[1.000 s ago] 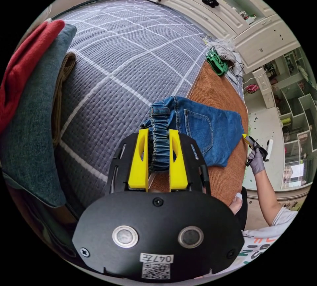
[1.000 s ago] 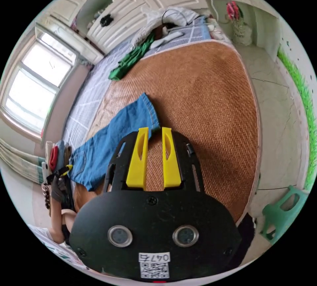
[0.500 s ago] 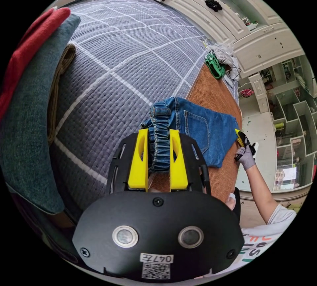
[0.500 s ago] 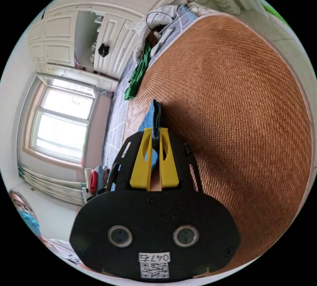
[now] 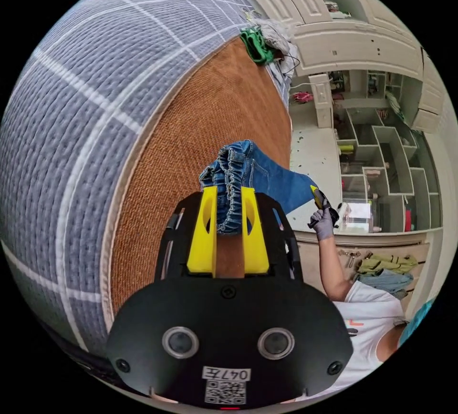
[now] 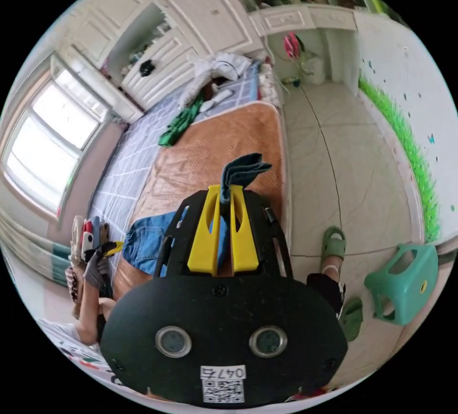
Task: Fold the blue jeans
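In the left gripper view, the left gripper (image 5: 228,194) had its two yellow jaws pinching the gathered elastic waistband of the blue jeans (image 5: 248,173), which bunched up between and just past the jaw tips. From that grip the denim ran off to the right, raised above the woven brown mat (image 5: 200,113), to where the right gripper (image 5: 318,196) held its far end in a gloved hand (image 5: 324,223). An arm and a white printed shirt (image 5: 369,304) showed lower right. Beyond the mat lay a grey-blue quilt with white grid lines (image 5: 81,79), and at the mat's far end a green garment (image 5: 255,44) sat beside a pale heap of cloth. White cupboards and open shelving (image 5: 381,146) stood farthest off.

In the right gripper view, the right gripper (image 6: 225,194) had its jaws pressed together on a folded edge of the jeans (image 6: 241,170), a dark blue tuft standing up past the tips. More of the jeans hung down behind the jaws and spread out over the mat (image 6: 214,151) to the lower left, toward the left gripper (image 6: 107,249) in its gloved hand (image 6: 93,273). A foot in a green sandal (image 6: 334,244) stood on the pale tiled floor (image 6: 353,156), with a green plastic stool (image 6: 403,278) near it. Farther away were the quilt (image 6: 129,156), the green garment (image 6: 179,122), a bright window (image 6: 52,127) and white cupboards (image 6: 191,17)
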`<state>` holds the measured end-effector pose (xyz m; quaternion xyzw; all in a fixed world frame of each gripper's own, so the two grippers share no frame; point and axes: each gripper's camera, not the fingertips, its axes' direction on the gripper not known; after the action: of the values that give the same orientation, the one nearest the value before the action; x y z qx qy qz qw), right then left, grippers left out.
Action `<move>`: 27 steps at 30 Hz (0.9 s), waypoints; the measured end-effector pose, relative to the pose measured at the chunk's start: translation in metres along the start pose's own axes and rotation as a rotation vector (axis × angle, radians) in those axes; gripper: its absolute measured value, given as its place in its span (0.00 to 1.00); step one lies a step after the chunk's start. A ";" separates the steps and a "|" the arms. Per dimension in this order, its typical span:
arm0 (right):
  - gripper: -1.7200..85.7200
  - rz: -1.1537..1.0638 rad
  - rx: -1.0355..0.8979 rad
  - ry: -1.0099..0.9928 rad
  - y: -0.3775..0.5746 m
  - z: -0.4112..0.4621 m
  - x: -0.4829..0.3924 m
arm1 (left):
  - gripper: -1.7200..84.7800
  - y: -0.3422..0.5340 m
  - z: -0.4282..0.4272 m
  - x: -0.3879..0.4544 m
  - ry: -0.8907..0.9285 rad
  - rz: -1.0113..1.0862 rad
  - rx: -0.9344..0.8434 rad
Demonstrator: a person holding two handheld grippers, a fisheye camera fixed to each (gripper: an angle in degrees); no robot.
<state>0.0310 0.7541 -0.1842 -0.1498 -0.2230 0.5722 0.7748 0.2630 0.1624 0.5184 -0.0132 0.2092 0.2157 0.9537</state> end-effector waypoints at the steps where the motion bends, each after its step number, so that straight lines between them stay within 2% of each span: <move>1: 0.02 -0.084 0.018 -0.006 -0.005 -0.009 -0.041 | 0.11 0.000 -0.001 0.001 0.001 0.010 0.013; 4: 0.02 -0.313 0.012 -0.064 -0.006 -0.009 -0.161 | 0.11 0.006 -0.016 -0.006 0.017 0.015 0.093; 8: 0.02 -0.566 -0.044 -0.136 0.019 0.026 -0.312 | 0.11 0.016 -0.032 -0.048 0.005 -0.077 0.130; 12: 0.04 -0.651 -0.077 -0.245 0.045 0.070 -0.390 | 0.11 0.030 -0.029 -0.086 0.108 -0.166 0.146; 13: 0.06 -0.683 -0.136 -0.296 0.048 0.084 -0.407 | 0.11 0.032 -0.028 -0.089 0.115 -0.171 0.147; 15: 0.09 -0.689 -0.258 -0.383 0.042 0.092 -0.419 | 0.12 0.037 -0.022 -0.091 0.122 -0.169 0.136; 17: 0.08 -0.647 -0.216 -0.435 0.025 0.070 -0.408 | 0.13 0.039 -0.016 -0.086 0.123 -0.145 0.115; 22: 0.06 -0.567 -0.185 -0.350 -0.018 0.032 -0.373 | 0.17 0.038 0.013 -0.073 0.134 -0.091 0.026; 27: 0.09 -0.624 -0.208 -0.243 -0.029 0.013 -0.384 | 0.21 0.035 0.058 -0.082 0.176 -0.106 -0.086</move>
<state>-0.0458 0.3792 -0.2261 -0.0836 -0.4057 0.2956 0.8608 0.2039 0.1679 0.6064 -0.0842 0.2814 0.1716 0.9404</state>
